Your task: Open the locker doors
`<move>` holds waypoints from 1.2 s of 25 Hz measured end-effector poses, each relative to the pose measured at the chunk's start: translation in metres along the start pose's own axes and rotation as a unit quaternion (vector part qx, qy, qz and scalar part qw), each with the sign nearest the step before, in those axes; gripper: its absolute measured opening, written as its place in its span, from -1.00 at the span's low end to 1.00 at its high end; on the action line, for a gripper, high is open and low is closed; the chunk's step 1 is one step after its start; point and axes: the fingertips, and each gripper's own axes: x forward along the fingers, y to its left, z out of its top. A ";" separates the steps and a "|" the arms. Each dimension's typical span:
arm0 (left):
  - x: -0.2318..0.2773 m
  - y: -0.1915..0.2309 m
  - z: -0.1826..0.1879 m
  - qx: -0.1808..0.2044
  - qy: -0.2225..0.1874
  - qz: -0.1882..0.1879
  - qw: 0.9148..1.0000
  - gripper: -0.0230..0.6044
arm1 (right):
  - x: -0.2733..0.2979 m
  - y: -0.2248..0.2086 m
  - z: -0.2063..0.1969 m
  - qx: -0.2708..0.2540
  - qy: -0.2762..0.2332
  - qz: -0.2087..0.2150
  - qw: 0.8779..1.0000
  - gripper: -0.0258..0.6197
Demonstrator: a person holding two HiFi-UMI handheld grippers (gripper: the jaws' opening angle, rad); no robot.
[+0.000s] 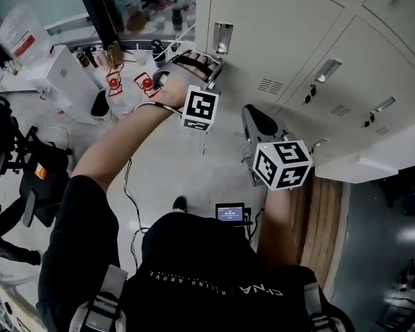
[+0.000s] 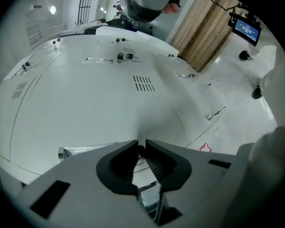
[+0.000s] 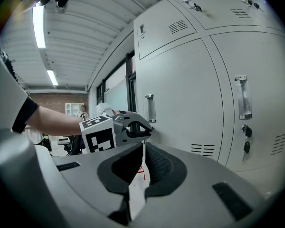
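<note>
Head view: the person is reaching the left gripper (image 1: pixel 213 68) out to a pale locker door (image 1: pixel 277 26), and its tips are sitting just at 6 o'clock of the door's metal handle (image 1: pixel 222 39). The right gripper (image 1: pixel 254 116) is hanging apart from the lockers, at about 4 o'clock of the left one, with its marker cube (image 1: pixel 282 163) facing up.

Left gripper view: the tongs of the left gripper (image 2: pixel 141 154) are standing close together and pinching a small dark key (image 2: pixel 141 149) at their tips, right against the locker door (image 2: pixel 85 103). The handle (image 2: pixel 85 150) is showing at 9 o'clock of the tips. A block of vent slots (image 2: pixel 143 83) is lying at 12 o'clock, higher on the locker front.

Right gripper view: the tongs of the right gripper (image 3: pixel 141 148) are drawn nearly together, with only a thin slit between them, and they are gripping nothing. At 12 o'clock of them the left gripper (image 3: pixel 145 131) is holding its tips to the locker door (image 3: pixel 180 80), just at 6 o'clock of the handle (image 3: pixel 149 108). That door is lying flush with its frame, shut. At 3 o'clock the neighbouring door (image 3: pixel 266 80) is sitting shut too, carrying its own handle above a lock (image 3: pixel 247 129)
</note>
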 end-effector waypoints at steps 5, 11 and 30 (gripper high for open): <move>-0.001 -0.003 -0.008 -0.058 -0.018 -0.023 0.998 -0.43 | 0.006 -0.003 -0.004 -0.001 0.006 -0.007 1.000 -0.79; -0.021 -0.016 -0.028 -0.214 -0.066 -0.075 0.972 -0.28 | 0.026 0.000 -0.004 -0.007 0.014 -0.008 1.000 -0.79; -0.051 0.000 -0.027 -0.694 -0.226 -0.042 0.683 -0.86 | 0.113 0.002 0.064 -0.088 -0.007 -0.081 0.993 -0.79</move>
